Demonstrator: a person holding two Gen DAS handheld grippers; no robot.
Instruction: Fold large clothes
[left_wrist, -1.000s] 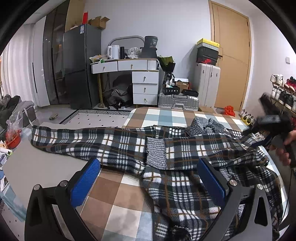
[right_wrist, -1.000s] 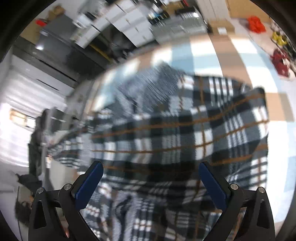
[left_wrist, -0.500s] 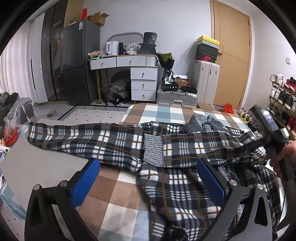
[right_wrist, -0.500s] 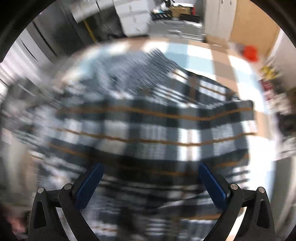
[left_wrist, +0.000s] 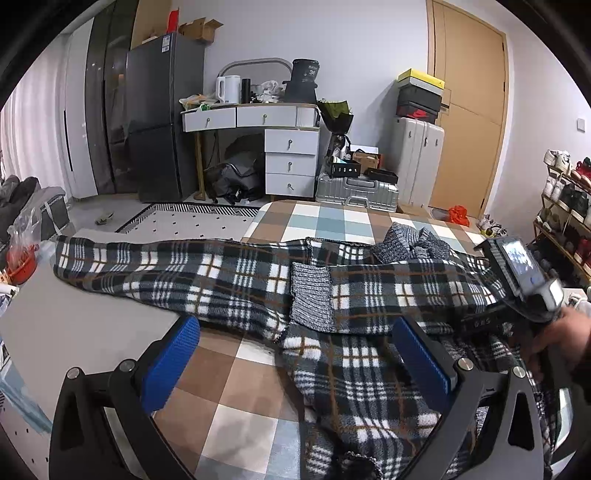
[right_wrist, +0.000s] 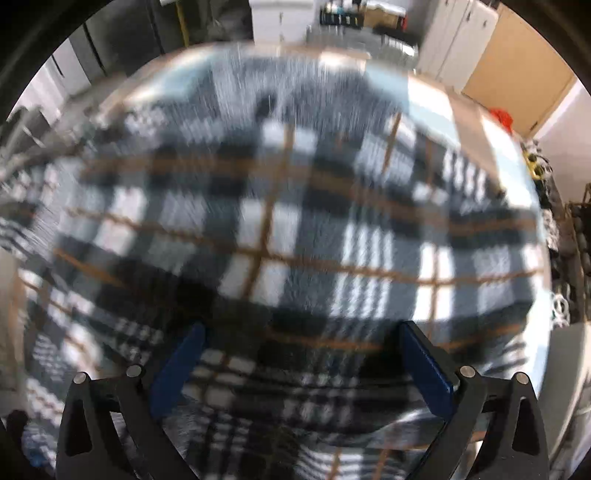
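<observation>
Two views — sharp plaid jacket left, blurred plaid right.

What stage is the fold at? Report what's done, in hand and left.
Done: one sleeve of the plaid garment lies folded across the chest, grey cuff near the middle. In hand: nothing gripped; the left gripper hangs open over the body, and the right gripper is open close above the fabric, its view blurred. Left: the other sleeve lies stretched out flat, and the body is unfolded.

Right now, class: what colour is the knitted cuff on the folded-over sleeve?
Grey, a ribbed knit cuff; the left wrist view shows it best.
</observation>
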